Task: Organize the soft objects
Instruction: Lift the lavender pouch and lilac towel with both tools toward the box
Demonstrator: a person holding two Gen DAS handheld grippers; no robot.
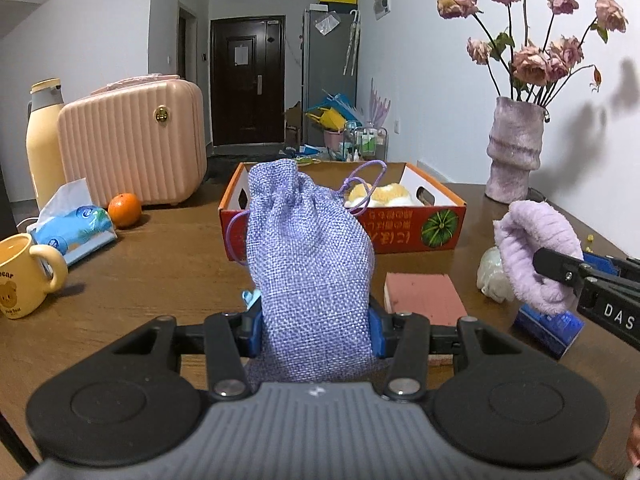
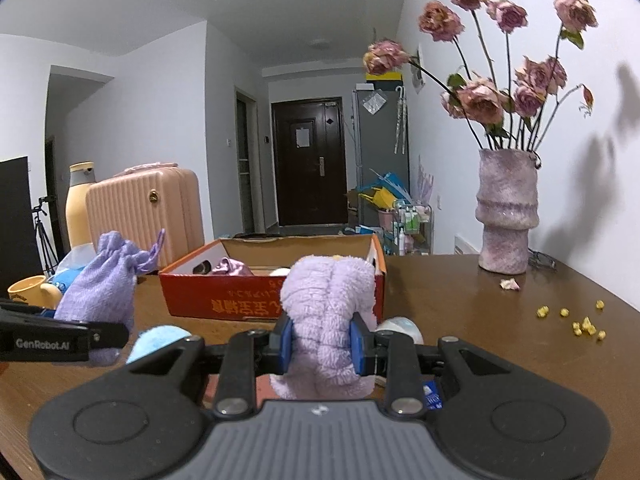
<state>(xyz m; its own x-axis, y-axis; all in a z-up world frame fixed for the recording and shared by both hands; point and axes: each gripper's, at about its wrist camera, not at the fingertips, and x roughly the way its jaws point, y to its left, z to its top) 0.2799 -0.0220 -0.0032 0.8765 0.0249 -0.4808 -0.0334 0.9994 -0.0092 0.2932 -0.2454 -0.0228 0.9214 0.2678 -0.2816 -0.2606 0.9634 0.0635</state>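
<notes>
My left gripper [image 1: 316, 328] is pinching a lilac woven drawstring pouch [image 1: 308, 248] low on its body, blue pads [image 1: 375, 330] pressed into both sides, so the gathered neck stands upright ahead of me and the purple cord [image 1: 362, 184] hangs free. I judge that low hold keeps the pouch from flopping while I carry it. My right gripper [image 2: 322, 344] is pressed together on a fluffy pale-purple towelling bundle [image 2: 328, 312], squeezing its middle so the pile bulges above and below the pads; the soft stuff compresses, which is why the jaws sit so narrow.

Below and just right of the left gripper lie a pink rectangular sponge block [image 1: 424, 298] and, further right, a white crinkled soft lump [image 1: 494, 276] on the brown wooden worktop [image 1: 160, 264], both seemingly still to be sorted. Beneath the right gripper I can glimpse a light-blue fuzzy thing [image 2: 158, 340], partly hidden.

Straight ahead of both grippers sits the red-and-orange open cardboard box [image 2: 272, 304], already holding a cream-and-orange plush item [image 1: 380, 196] and a shiny mauve fabric piece [image 2: 230, 268]. It reads as the collecting place, so both loads look bound for it.

Off to the left stand a yellow bear mug [image 1: 24, 276], a blue tissue pack [image 1: 72, 228], an orange fruit [image 1: 125, 210] and a pink ribbed case [image 1: 132, 144]; far right, a mauve vase of dried roses [image 2: 506, 212].
</notes>
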